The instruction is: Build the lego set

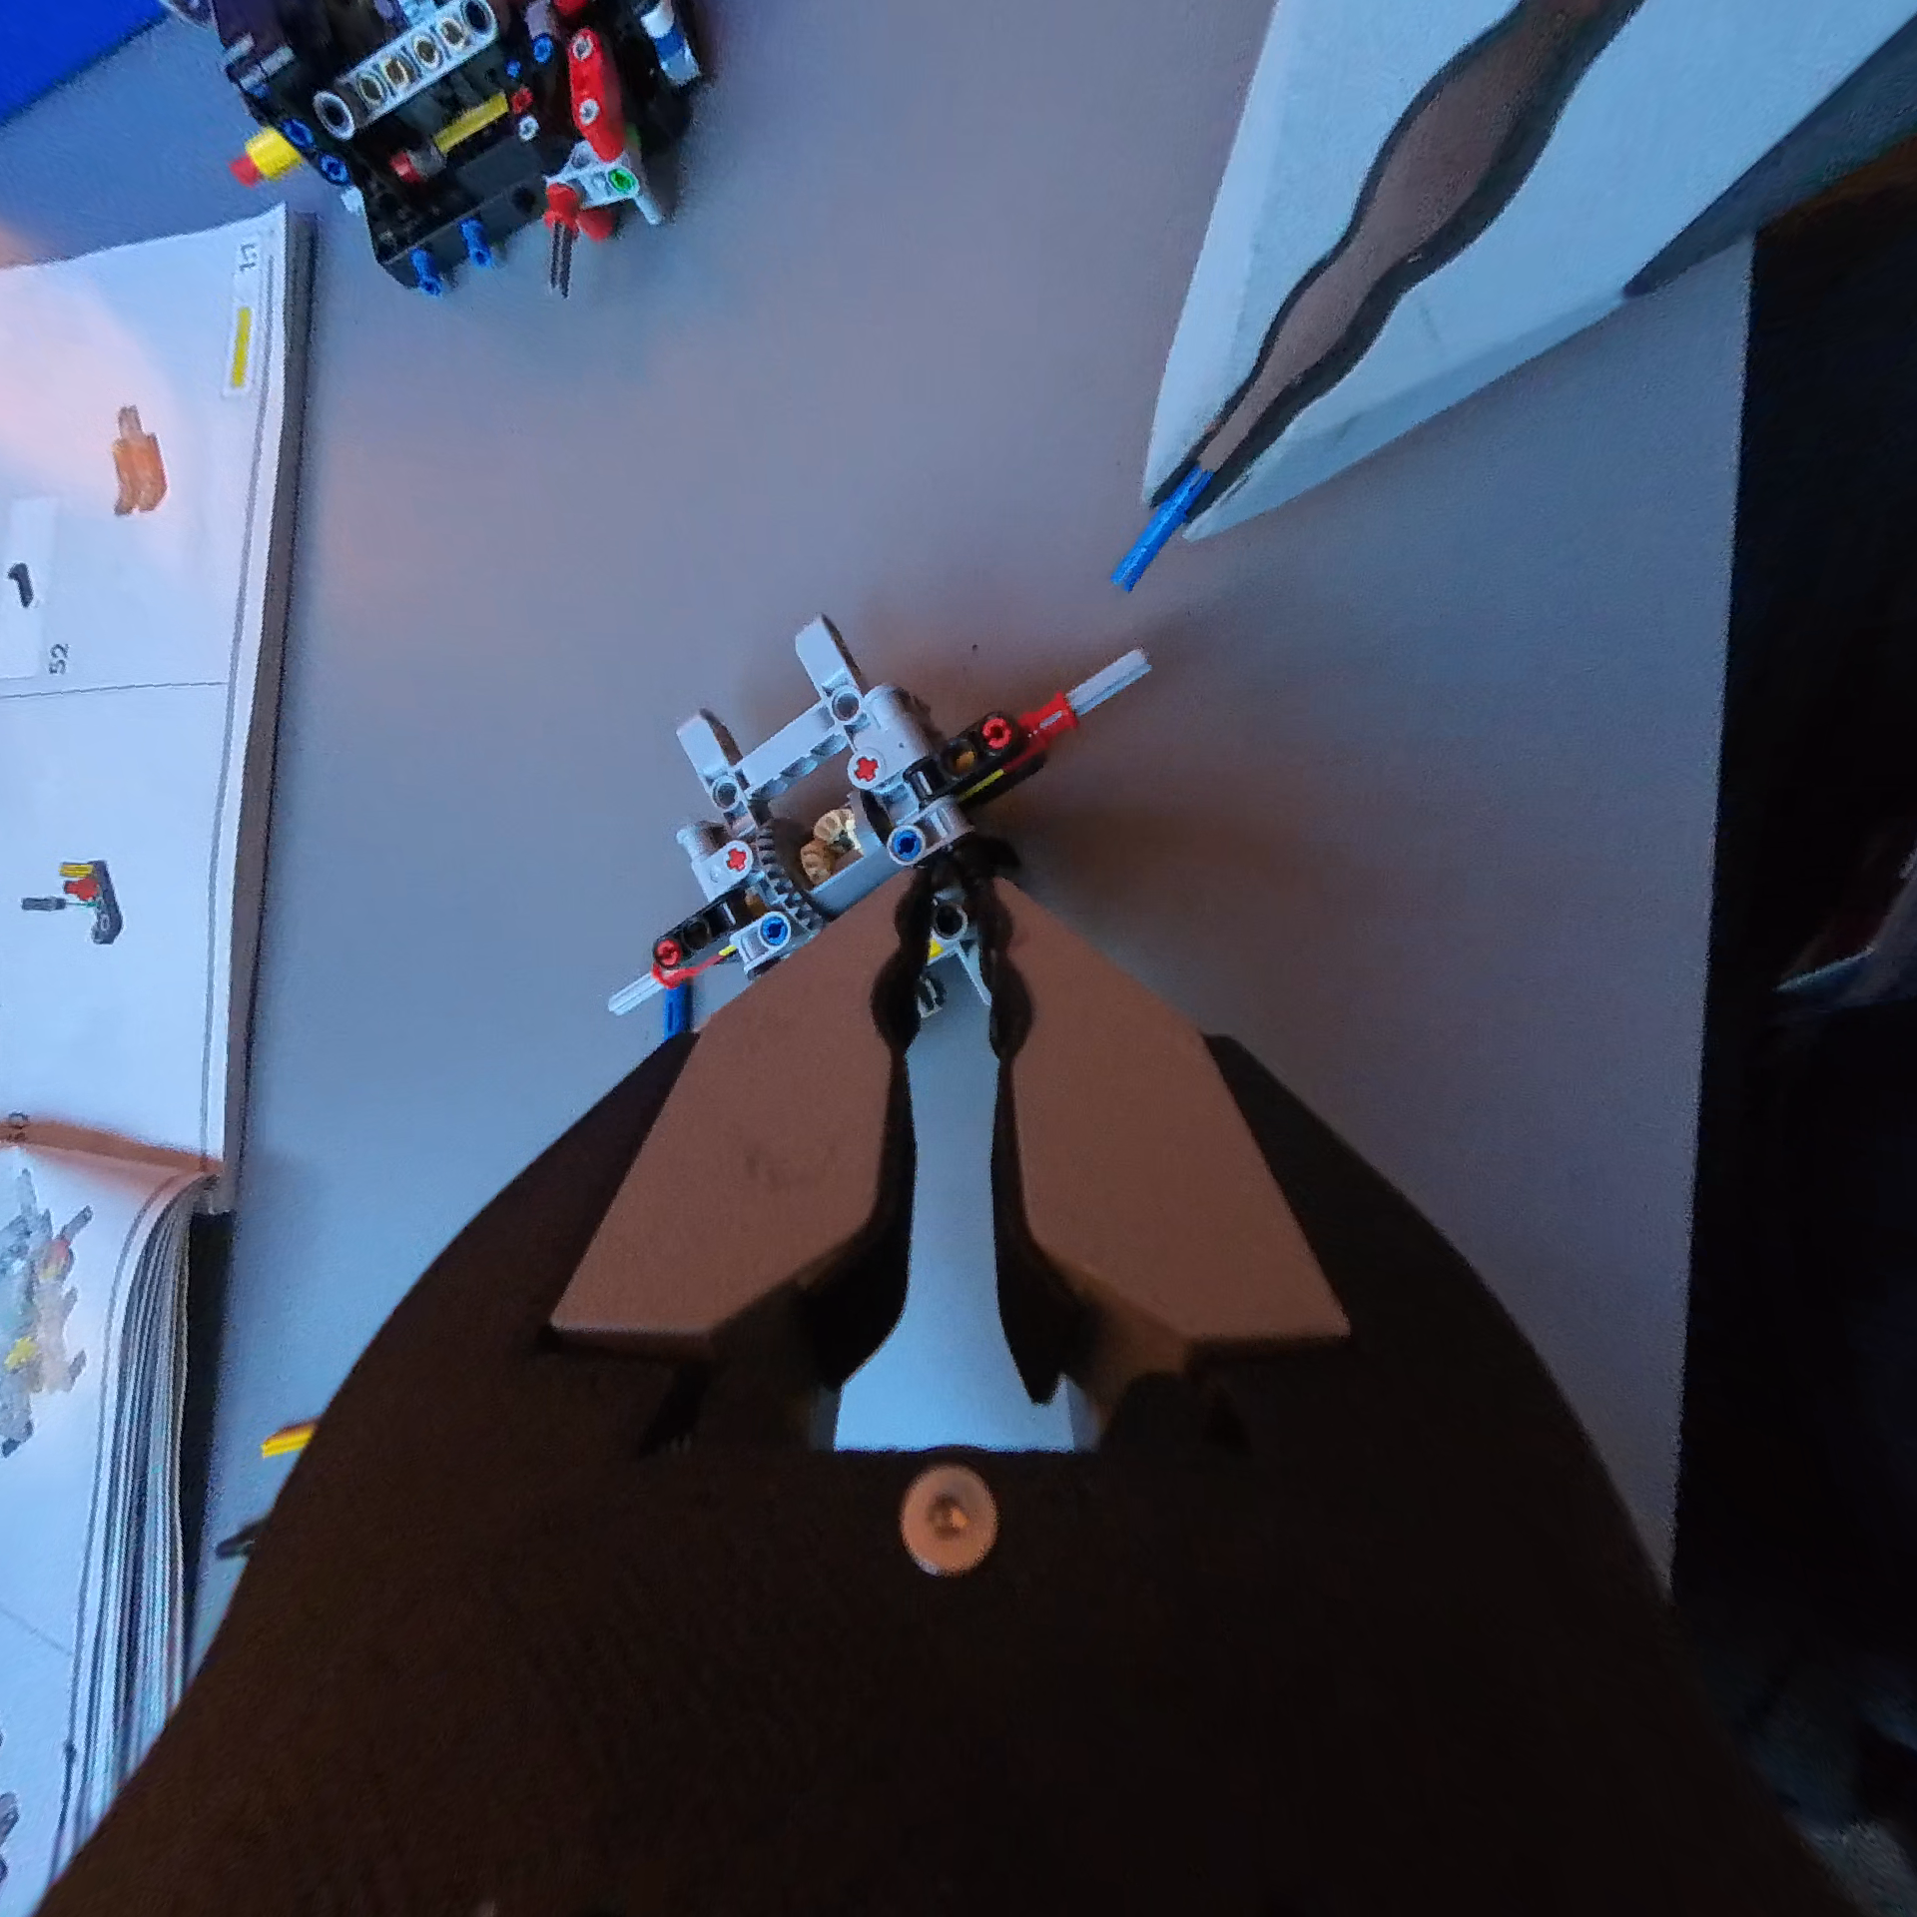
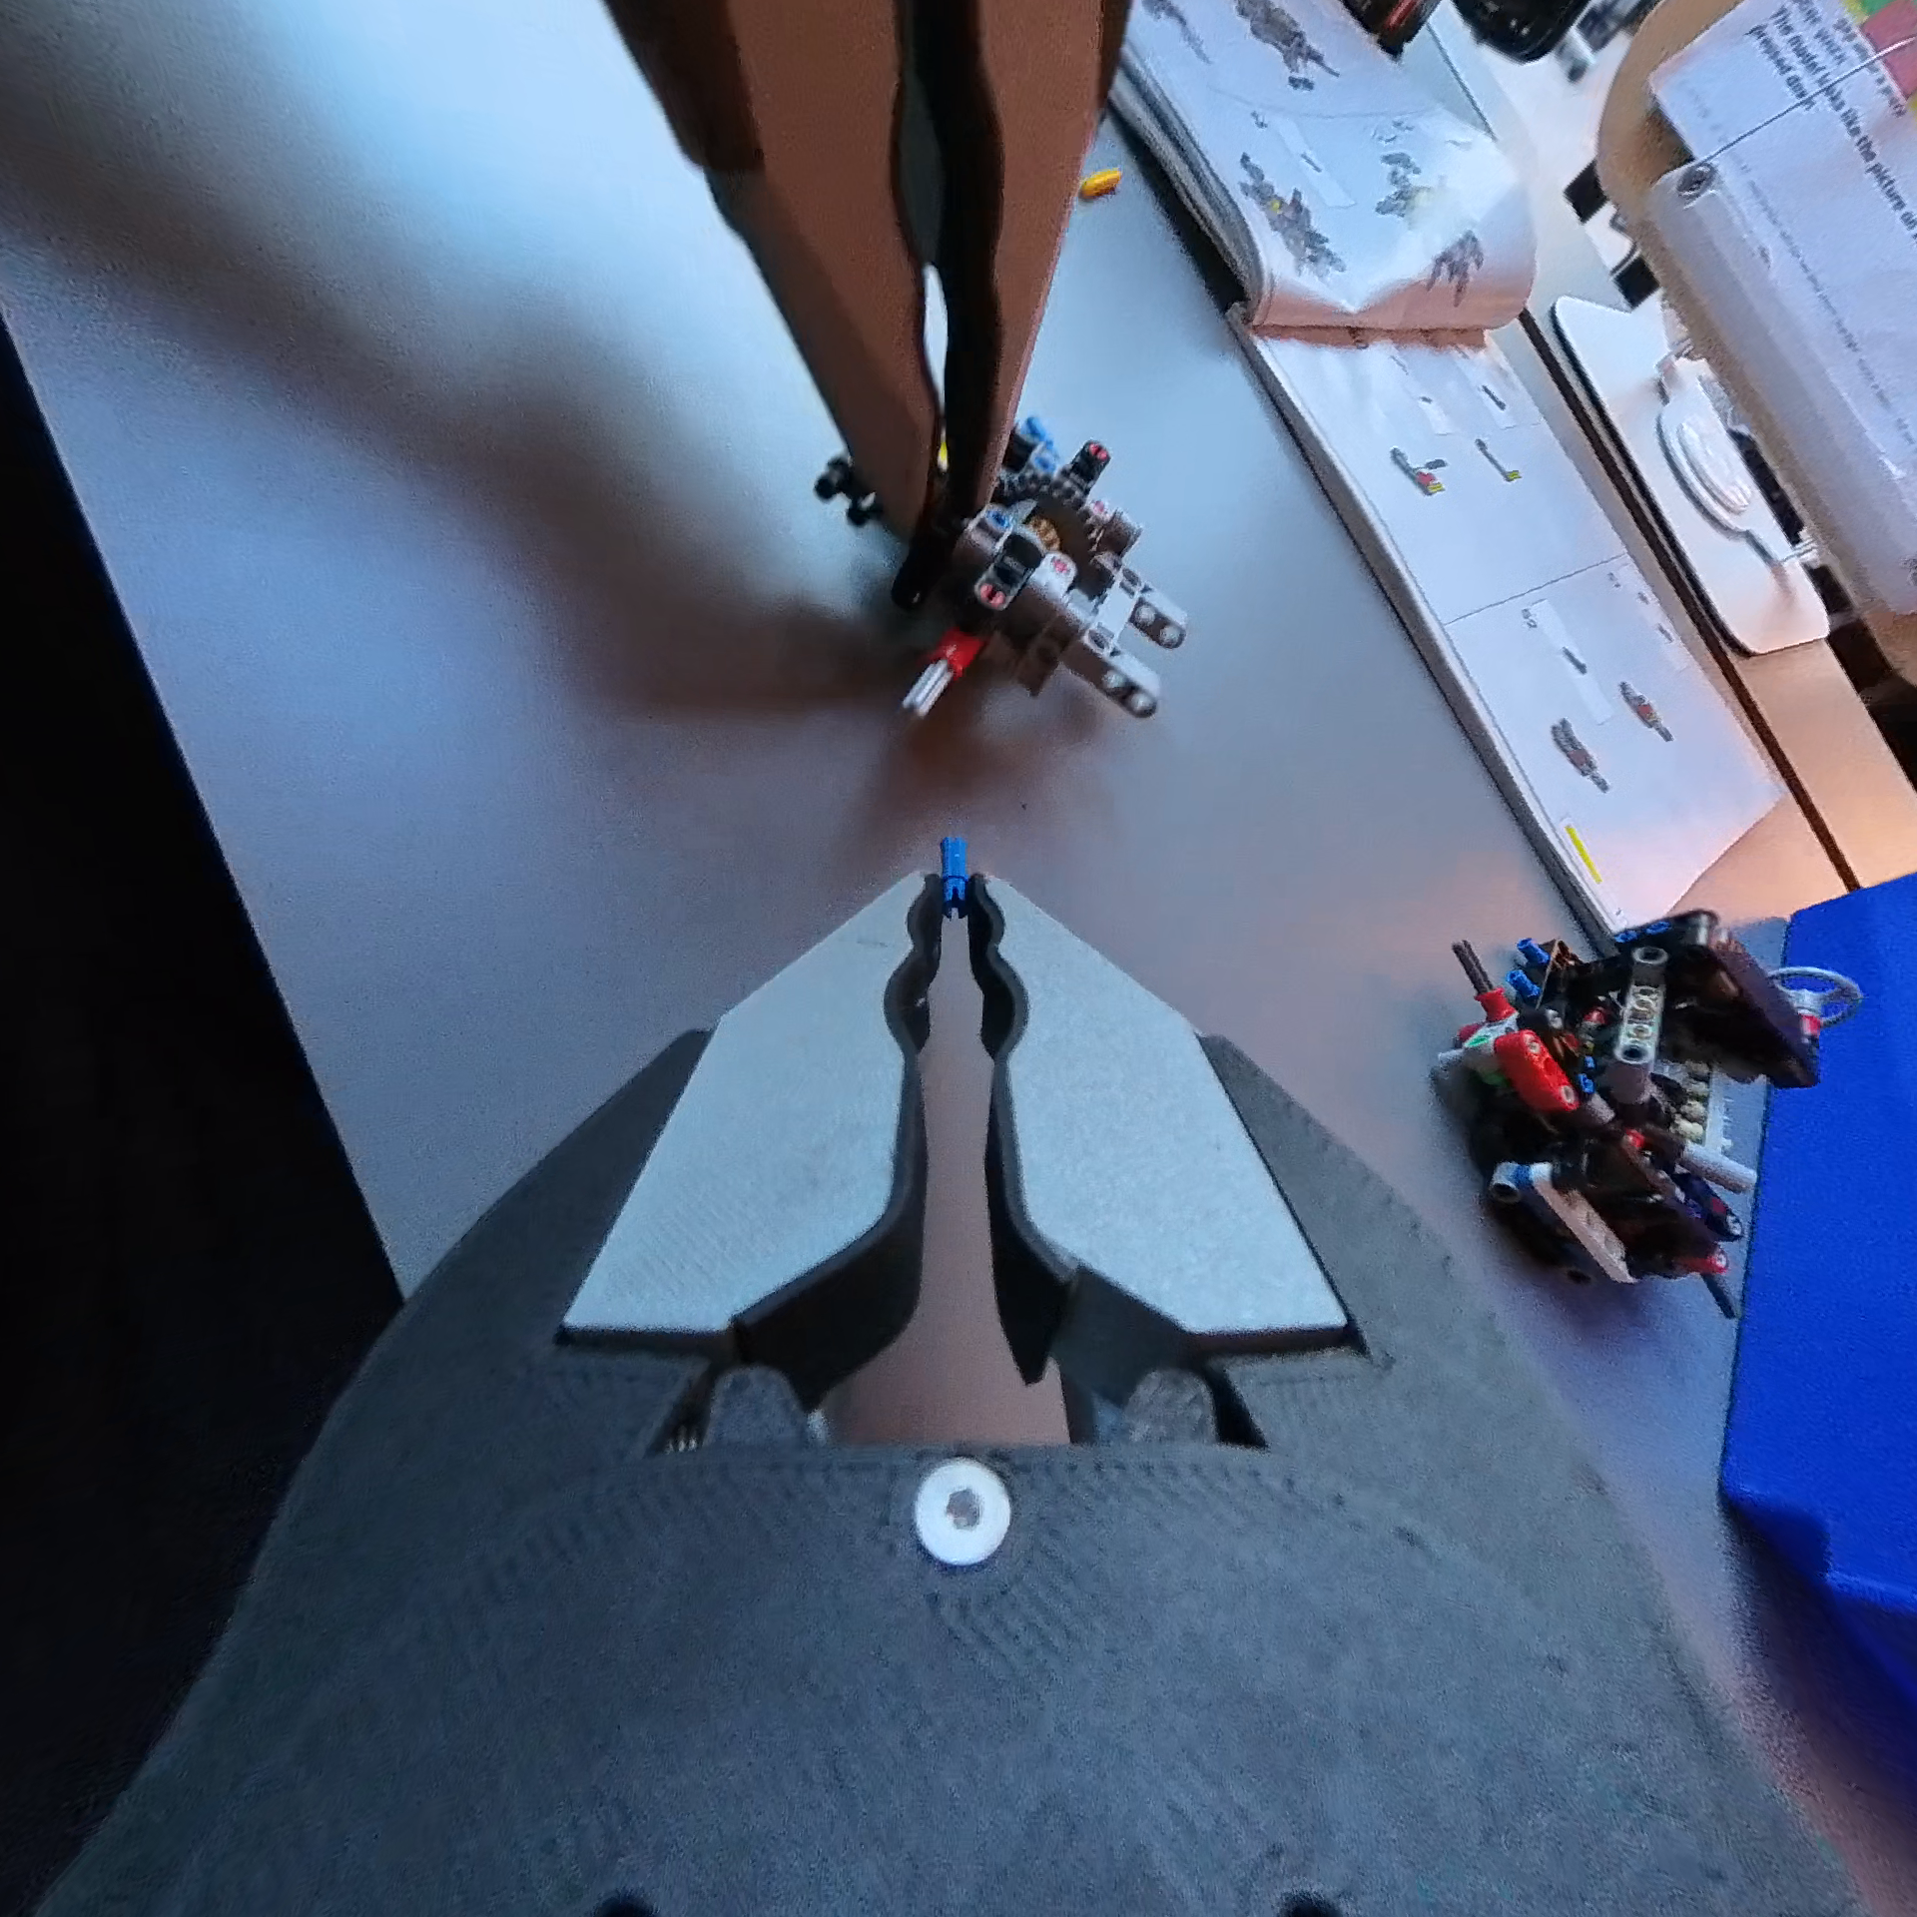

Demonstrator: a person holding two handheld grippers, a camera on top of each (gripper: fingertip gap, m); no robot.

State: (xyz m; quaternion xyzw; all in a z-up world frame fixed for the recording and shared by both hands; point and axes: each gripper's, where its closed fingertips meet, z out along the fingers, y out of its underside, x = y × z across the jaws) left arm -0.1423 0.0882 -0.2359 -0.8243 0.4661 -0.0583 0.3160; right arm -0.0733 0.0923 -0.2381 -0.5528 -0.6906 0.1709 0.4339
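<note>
Surface: grey bench (image 1: 622,519), dark drop-off along the right edge of the left wrist view.
Left hand-held gripper (image 1: 949,882): jaws narrowed on a grey part of the small gear assembly (image 1: 820,799) at frame centre, apparently steadying it on the bench.
Right hand-held gripper (image 2: 954,897): pads clamped on a blue pin (image 2: 951,877), tip protruding forward.
Clearance: open bench between pin and assembly; instruction booklet (image 1: 124,622) left, larger model (image 1: 467,124) upper left.
</note>
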